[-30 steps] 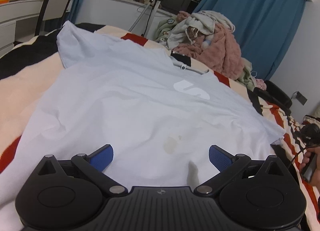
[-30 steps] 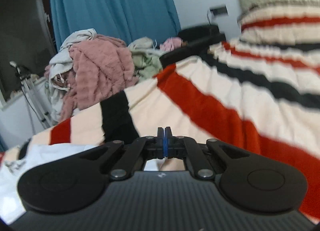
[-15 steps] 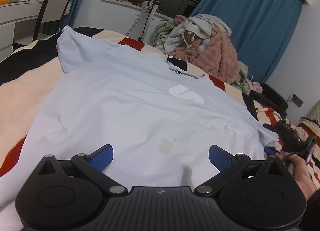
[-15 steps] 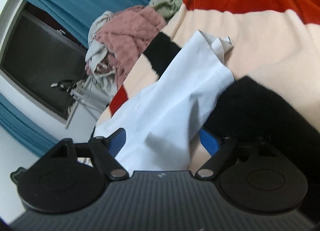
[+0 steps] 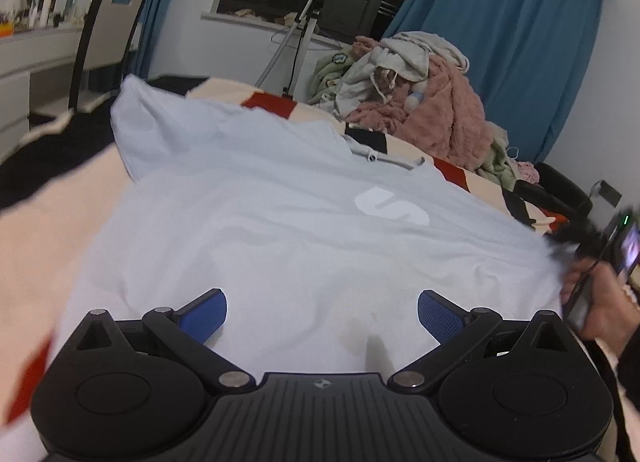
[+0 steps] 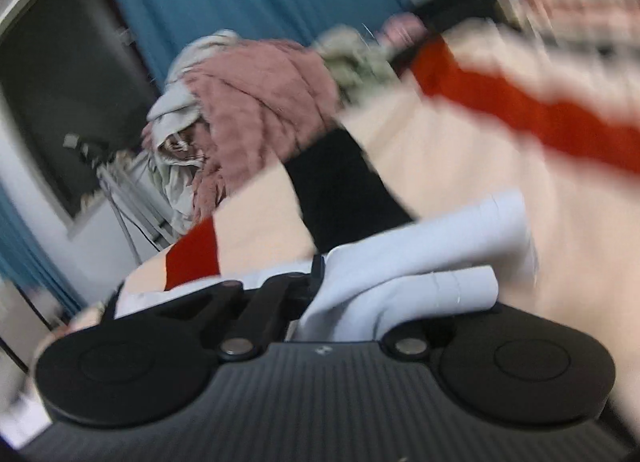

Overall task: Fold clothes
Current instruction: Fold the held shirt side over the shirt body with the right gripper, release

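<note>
one T-shirt [image 5: 280, 230], two claws, one chair [image 5: 108, 34]

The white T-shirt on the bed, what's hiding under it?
Under the white T-shirt lies the striped blanket, showing cream, red and black around its edges. Whatever else sits beneath the shirt's middle is covered and cannot be seen.

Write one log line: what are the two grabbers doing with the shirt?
left gripper: open over white T-shirt | right gripper: shut on T-shirt sleeve | bed: striped blanket

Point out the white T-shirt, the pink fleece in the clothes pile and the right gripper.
white T-shirt [image 5: 280, 230]: left wrist view, flat chest fabric beside the logo.
pink fleece [image 5: 444, 118]: left wrist view, middle of its fluffy bulk.
right gripper [image 6: 320, 274]: right wrist view, fingertips closed on the shirt's sleeve.
</note>
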`<act>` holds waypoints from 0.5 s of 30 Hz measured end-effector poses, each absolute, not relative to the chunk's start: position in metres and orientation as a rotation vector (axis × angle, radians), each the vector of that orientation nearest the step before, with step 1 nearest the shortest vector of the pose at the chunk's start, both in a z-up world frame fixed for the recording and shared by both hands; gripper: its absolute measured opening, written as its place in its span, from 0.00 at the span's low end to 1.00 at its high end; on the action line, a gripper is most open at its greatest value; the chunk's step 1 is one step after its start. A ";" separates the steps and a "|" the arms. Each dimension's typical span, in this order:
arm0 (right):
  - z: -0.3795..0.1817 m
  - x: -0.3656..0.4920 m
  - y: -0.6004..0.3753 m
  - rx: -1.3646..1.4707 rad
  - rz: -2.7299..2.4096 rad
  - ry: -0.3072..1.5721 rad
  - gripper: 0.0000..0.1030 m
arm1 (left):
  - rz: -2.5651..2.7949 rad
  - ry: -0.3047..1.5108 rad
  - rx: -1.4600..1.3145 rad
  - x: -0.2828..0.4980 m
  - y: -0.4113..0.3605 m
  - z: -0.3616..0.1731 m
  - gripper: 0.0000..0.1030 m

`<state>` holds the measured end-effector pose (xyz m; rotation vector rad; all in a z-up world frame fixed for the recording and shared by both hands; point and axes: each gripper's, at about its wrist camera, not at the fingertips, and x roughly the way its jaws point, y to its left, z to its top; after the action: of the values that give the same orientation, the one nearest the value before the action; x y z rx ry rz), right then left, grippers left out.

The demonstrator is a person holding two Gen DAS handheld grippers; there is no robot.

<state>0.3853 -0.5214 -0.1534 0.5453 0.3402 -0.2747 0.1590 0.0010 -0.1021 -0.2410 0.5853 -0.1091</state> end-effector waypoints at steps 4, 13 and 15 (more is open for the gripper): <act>-0.089 0.386 -0.472 0.277 -0.333 0.303 0.06 | -0.090 0.557 -0.161 0.152 0.013 -0.081 1.00; -0.023 0.428 -0.282 -0.192 -0.328 0.306 0.07 | -0.030 0.503 -0.101 0.135 0.068 -0.052 1.00; -0.032 0.444 -0.239 -0.235 -0.295 0.329 0.07 | -0.017 0.505 -0.125 0.138 0.080 -0.054 1.00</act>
<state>0.4439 -0.2393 -0.0324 -0.2353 0.3294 -0.2946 0.1384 0.0800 -0.0536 -0.1254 0.5045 -0.0168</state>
